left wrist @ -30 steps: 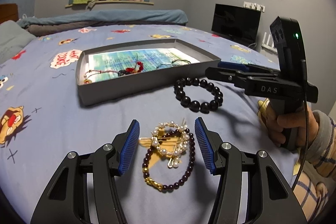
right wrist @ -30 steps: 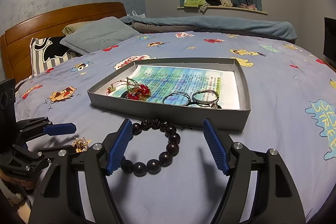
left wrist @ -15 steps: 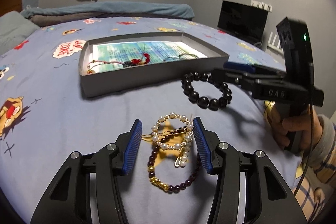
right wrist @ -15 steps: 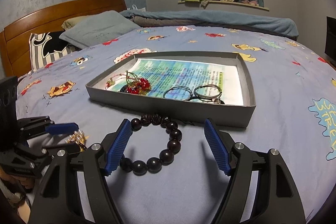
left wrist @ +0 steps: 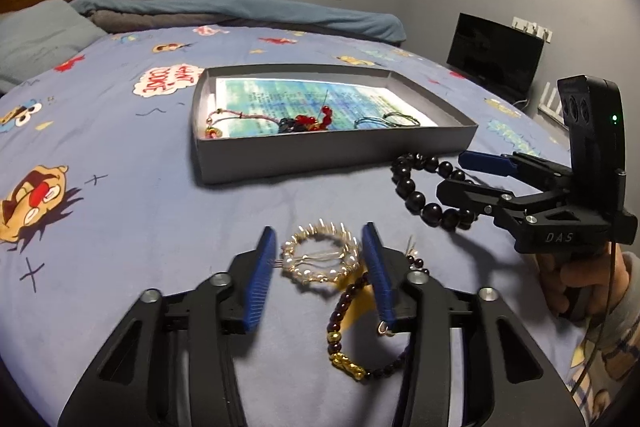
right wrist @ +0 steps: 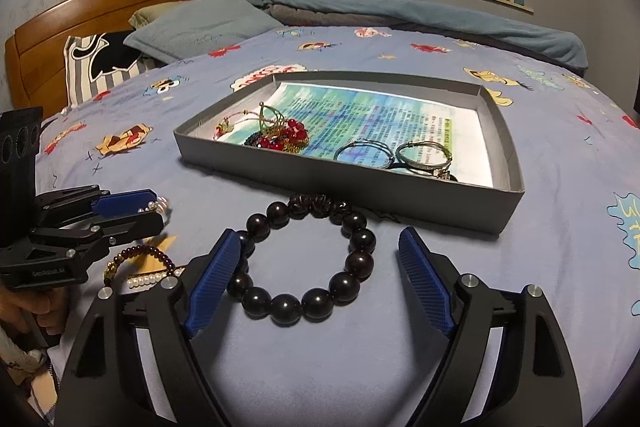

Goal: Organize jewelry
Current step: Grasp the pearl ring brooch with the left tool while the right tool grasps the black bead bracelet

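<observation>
Left wrist view
Left gripper (left wrist: 320, 269): jaws apart, flanking the pearl ring hair clip (left wrist: 318, 259); contact cannot be told.
Garnet bead bracelet (left wrist: 352, 311): on the bedsheet (left wrist: 120, 227), partly under the right finger.
Grey tray (left wrist: 320, 157): ahead, holding red bead jewelry (left wrist: 308, 123).

Right wrist view
Right gripper (right wrist: 320, 273): jaws wide apart around the dark bead bracelet (right wrist: 308, 259), which lies flat just before the tray wall.
Bangles (right wrist: 394, 155): inside the tray.
</observation>
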A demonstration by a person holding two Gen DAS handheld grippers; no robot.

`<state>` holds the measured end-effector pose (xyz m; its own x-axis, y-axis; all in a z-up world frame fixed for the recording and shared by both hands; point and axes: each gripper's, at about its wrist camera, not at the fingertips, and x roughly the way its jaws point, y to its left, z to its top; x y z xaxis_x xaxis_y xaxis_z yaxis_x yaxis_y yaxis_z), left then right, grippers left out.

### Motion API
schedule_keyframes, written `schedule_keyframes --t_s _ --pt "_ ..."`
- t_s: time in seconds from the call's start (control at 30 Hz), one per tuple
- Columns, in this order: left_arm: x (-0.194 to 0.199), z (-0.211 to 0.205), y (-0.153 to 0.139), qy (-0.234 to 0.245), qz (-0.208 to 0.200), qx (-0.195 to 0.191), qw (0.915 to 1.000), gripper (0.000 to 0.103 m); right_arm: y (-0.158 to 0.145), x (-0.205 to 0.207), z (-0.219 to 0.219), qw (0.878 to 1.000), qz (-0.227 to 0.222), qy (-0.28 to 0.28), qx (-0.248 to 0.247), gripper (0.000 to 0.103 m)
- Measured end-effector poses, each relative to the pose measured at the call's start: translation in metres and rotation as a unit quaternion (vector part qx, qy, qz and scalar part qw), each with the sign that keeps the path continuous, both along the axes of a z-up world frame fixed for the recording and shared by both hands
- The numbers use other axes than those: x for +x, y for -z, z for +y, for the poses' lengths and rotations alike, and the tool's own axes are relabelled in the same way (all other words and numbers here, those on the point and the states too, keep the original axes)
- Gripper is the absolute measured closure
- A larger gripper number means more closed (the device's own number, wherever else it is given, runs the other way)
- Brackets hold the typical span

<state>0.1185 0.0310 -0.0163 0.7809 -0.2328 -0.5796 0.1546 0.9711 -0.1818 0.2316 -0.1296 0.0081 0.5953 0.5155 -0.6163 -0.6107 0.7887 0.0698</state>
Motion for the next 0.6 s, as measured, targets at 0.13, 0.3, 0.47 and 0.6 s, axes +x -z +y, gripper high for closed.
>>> schedule_keyframes --t_s 0.13,0.3,0.47,0.6 --pt "0.000 0.002 0.002 0.001 0.002 -0.002 1.0000 0.048 0.001 0.000 0.002 1.000 0.001 -0.001 -0.005 0.022" --pt "0.001 0.002 0.004 0.001 0.011 -0.002 0.9999 0.048 -0.001 0.001 -0.002 1.000 -0.005 0.023 -0.002 0.023" --pt "0.004 0.000 0.007 0.003 0.022 0.002 0.9997 0.048 0.005 0.013 -0.004 0.999 0.022 0.044 -0.009 0.046" --pt "0.005 -0.002 0.008 0.008 0.026 0.007 0.9996 0.052 0.009 0.016 0.002 0.998 0.032 0.039 -0.021 0.067"
